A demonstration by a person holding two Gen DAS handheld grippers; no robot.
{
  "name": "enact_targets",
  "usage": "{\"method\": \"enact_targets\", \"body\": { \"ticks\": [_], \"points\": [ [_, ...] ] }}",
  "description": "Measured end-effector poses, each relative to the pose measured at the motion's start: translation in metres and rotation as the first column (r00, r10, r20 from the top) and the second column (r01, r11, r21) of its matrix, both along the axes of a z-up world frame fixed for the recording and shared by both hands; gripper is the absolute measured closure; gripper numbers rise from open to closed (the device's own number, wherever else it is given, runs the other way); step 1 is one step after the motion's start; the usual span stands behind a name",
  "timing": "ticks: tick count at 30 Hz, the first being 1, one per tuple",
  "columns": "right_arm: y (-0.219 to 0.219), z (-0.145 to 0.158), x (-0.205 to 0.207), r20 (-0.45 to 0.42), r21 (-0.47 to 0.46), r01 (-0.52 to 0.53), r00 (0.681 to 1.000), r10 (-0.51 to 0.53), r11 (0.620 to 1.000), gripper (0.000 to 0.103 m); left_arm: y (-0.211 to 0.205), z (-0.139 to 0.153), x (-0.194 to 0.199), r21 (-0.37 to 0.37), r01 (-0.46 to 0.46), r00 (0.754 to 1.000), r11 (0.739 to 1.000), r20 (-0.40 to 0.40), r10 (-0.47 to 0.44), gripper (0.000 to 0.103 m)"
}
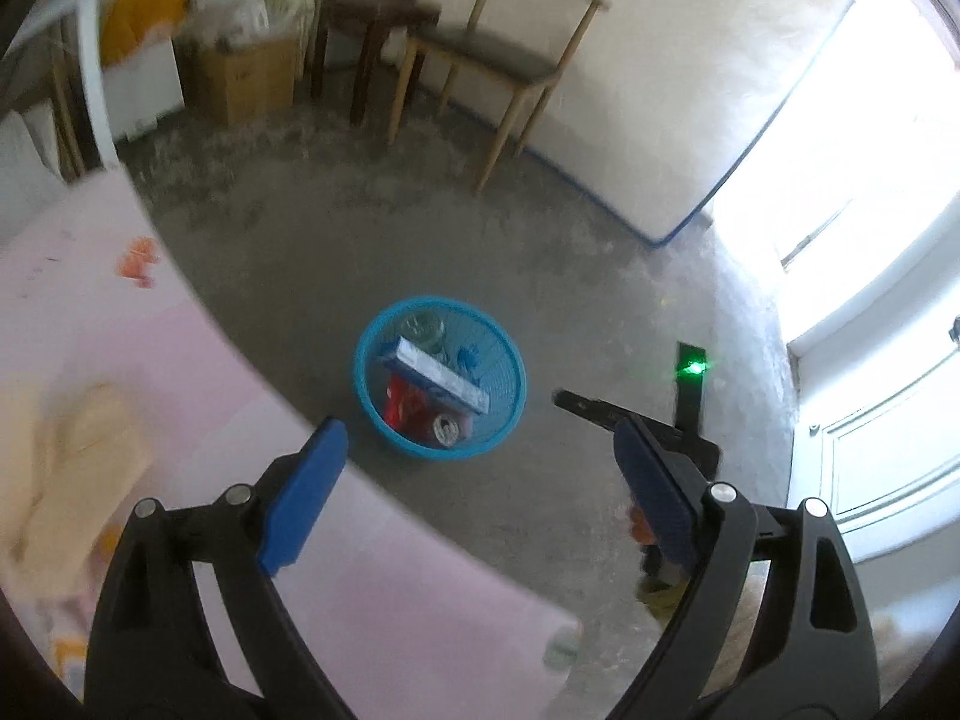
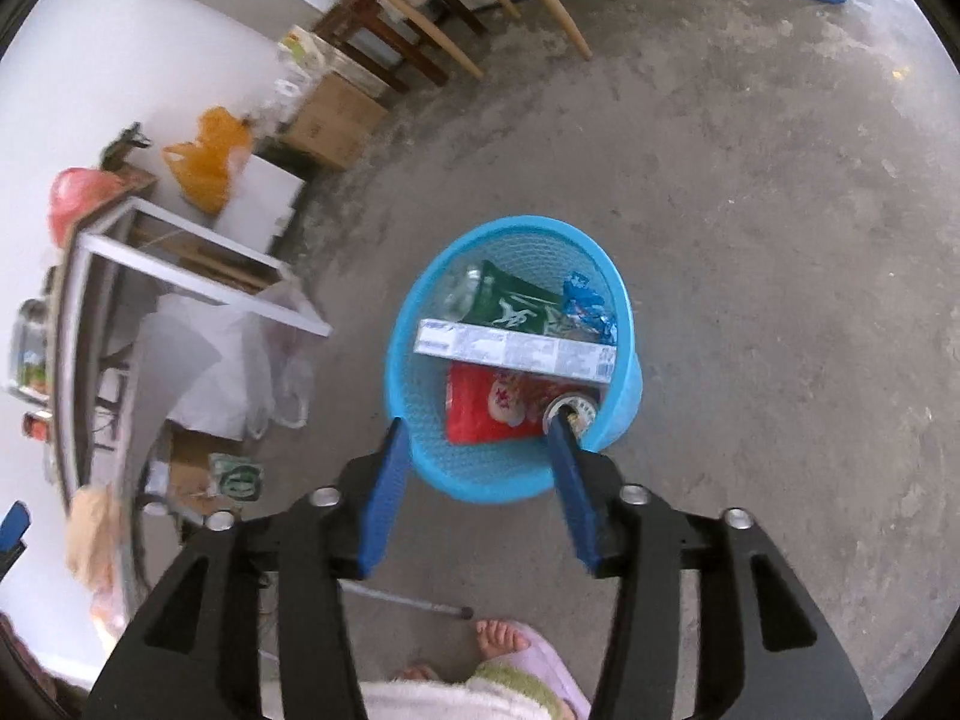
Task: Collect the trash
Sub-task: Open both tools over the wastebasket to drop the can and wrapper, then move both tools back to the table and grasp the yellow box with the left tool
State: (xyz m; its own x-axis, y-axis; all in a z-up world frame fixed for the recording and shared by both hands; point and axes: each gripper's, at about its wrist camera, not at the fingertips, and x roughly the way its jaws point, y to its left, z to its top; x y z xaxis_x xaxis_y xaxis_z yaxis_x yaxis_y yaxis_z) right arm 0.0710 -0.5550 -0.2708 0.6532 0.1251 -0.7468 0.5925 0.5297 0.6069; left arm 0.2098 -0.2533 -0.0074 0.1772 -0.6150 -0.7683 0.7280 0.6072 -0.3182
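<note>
A blue mesh trash basket [image 2: 420, 414] stands on the concrete floor and also shows in the left wrist view [image 1: 510, 360]. It holds a long white box [image 2: 516, 351], a red wrapper [image 2: 486, 408], a can [image 2: 570, 411], a green packet [image 2: 516, 303], a blue wrapper [image 2: 585, 300] and a clear bottle [image 2: 459, 294]. My right gripper [image 2: 477, 429] is open and empty above the basket's near rim. My left gripper [image 1: 480, 429] is open and empty, higher up over the edge of the pink table [image 1: 150, 360]. Orange scraps [image 1: 138, 261] lie on the table.
A wooden chair [image 1: 498, 54] and dark stool [image 1: 372, 30] stand by the far wall, with a cardboard box [image 1: 246, 81] beside them. A white frame table [image 2: 180, 258] and plastic bags [image 2: 240, 372] are left of the basket. The person's slippered foot [image 2: 522, 648] is below my right gripper.
</note>
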Motion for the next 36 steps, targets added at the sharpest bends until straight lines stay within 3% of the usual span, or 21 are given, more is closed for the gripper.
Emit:
{"method": "enact_targets", "body": {
  "ticks": [5,9,12,16,20,24,27,31,36],
  "points": [
    [0.029,0.032,-0.054,0.046,-0.019,-0.012,0.999,0.012,1.000,0.043,0.091,0.020,-0.032,-0.044,-0.096,0.989,0.994,0.108,0.100,0.016],
    [0.056,0.056,-0.072,0.054,-0.025,-0.071,0.996,0.072,0.997,0.043,0.163,0.023,-0.054,-0.008,-0.223,0.961,0.975,0.165,0.222,0.016],
    [0.077,0.081,-0.072,0.080,-0.045,-0.121,0.989,0.124,0.992,0.043,0.213,0.026,-0.075,-0.020,-0.306,0.926,0.952,0.226,0.303,0.015],
    [0.109,0.119,-0.056,0.140,-0.064,-0.198,0.969,0.206,0.978,0.039,0.249,0.022,-0.091,-0.026,-0.405,0.868,0.914,0.303,0.393,0.014],
    [0.160,0.159,-0.028,0.191,-0.118,-0.336,0.916,0.353,0.935,0.038,0.272,0.010,-0.095,-0.037,-0.457,0.841,0.889,0.308,0.445,0.014],
    [0.214,0.181,0.000,0.185,-0.167,-0.474,0.846,0.500,0.865,0.038,0.277,-0.001,-0.089,-0.011,-0.492,0.793,0.870,0.406,0.454,0.014],
    [0.257,0.189,0.018,0.172,-0.184,-0.569,0.784,0.596,0.802,0.038,0.269,-0.009,-0.074,0.011,-0.462,0.804,0.887,0.426,0.414,0.014],
    [0.304,0.196,0.045,0.186,-0.195,-0.651,0.710,0.679,0.733,0.038,0.261,-0.024,-0.046,0.103,-0.457,0.820,0.884,0.435,0.373,0.014],
    [0.334,0.179,0.085,0.194,-0.114,-0.693,0.688,0.700,0.712,0.047,0.252,-0.044,-0.028,0.189,-0.413,0.845,0.891,0.445,0.297,0.014]
  ]
}}
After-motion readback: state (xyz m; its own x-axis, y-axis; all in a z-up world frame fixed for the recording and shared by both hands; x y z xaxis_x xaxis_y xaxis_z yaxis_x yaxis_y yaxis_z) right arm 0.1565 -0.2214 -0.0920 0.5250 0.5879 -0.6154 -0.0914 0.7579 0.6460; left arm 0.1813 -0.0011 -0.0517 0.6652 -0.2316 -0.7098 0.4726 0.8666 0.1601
